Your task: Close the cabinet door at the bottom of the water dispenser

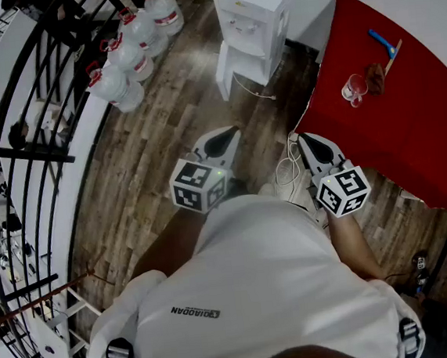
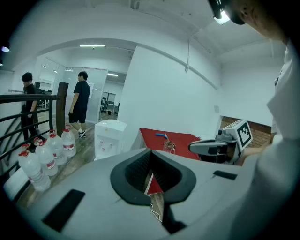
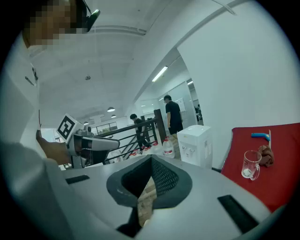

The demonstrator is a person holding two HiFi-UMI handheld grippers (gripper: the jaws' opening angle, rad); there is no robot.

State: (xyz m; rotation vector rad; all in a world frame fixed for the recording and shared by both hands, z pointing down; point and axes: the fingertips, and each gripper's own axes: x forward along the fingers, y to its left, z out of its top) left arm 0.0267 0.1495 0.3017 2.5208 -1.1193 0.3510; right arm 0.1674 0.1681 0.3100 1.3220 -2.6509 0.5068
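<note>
Nearest, two grippers over the wood floor, left gripper and right gripper, each with jaws pressed together on nothing; beyond the right, one red table bearing one glass and one blue tool; farther, well apart, one water dispenser, bottom cabinet door seemingly swung open; alongside, at least four water bottles; farthest, two people.

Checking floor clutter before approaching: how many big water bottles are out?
4 water bottles stand in a row along the railing, left of the water dispenser: nearest, next, third, farthest. More may be hidden.
</note>
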